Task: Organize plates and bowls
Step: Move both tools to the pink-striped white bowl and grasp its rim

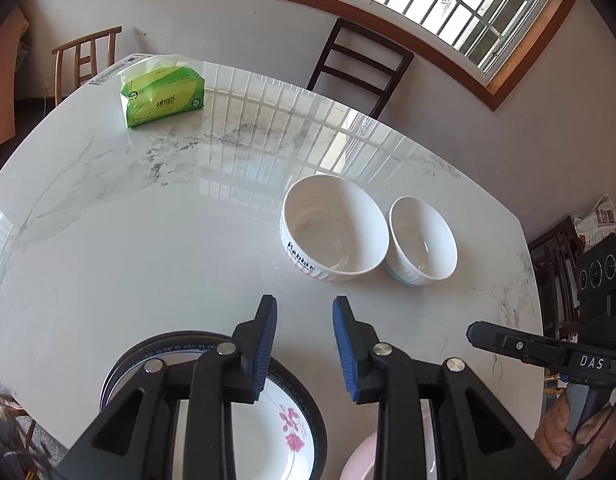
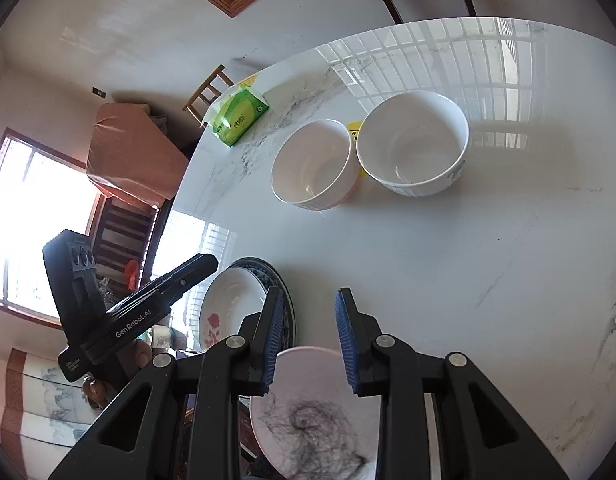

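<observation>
Hovering over the marble table (image 1: pixel 148 240), both the left gripper (image 1: pixel 304 340) and right gripper (image 2: pixel 309 336) stand slightly spread and empty above two plates (rose-patterned (image 1: pixel 276 432), pink (image 2: pixel 319 400)), the "Rabbit" bowl (image 1: pixel 333 228) touching a smaller bowl (image 1: pixel 423 240) farther off.

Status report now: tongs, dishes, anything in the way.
Left tongs and right tongs open, empty. Two bowls side by side mid-table; flower plate and pink plate near edge. Path clear; tissue pack far off.
</observation>
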{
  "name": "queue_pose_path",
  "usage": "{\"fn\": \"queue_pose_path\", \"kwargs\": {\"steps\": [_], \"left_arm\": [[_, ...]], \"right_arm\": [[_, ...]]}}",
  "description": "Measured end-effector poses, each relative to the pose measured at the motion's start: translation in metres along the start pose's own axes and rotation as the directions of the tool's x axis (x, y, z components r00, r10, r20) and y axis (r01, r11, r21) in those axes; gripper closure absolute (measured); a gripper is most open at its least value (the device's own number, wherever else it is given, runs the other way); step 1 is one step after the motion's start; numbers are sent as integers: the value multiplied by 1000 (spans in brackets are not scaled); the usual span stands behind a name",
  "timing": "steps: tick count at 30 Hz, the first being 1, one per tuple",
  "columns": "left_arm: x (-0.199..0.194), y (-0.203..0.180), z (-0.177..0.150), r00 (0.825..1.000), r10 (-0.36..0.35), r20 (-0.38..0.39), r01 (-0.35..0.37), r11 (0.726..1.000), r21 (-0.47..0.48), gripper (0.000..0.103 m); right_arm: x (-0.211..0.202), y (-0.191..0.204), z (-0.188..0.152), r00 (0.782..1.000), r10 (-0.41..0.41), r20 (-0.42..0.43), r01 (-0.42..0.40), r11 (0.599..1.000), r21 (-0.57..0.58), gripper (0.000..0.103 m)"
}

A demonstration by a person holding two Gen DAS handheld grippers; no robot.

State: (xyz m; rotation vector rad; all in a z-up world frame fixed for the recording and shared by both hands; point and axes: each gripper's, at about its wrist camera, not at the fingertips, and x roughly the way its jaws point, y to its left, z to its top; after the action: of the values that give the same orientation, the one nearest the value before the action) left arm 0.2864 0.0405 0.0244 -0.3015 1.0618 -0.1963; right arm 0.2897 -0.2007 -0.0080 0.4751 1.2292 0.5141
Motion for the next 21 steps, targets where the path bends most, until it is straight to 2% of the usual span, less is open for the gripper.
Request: {"fn": "queue_pose_path", "kwargs": {"steps": [7, 14, 17, 21], "left_arm": [[48, 8, 36, 998, 16, -62, -16, 1000, -6, 73], [79, 13, 49, 996, 22, -84, -23, 1000, -14, 73], [89, 13, 52, 996, 15, -93, -17, 1000, -18, 73], [98, 12, 54, 995, 40, -87, -41, 999, -1, 73]], "right_arm": [[52, 1, 43, 999, -12, -37, 14, 998, 61, 76], [94, -5, 70, 998, -54, -44, 60, 989, 138, 76], [105, -9, 79, 995, -85, -51, 92, 984, 149, 76], [119, -11, 84, 991, -115, -68, 124, 981, 152, 74]]}}
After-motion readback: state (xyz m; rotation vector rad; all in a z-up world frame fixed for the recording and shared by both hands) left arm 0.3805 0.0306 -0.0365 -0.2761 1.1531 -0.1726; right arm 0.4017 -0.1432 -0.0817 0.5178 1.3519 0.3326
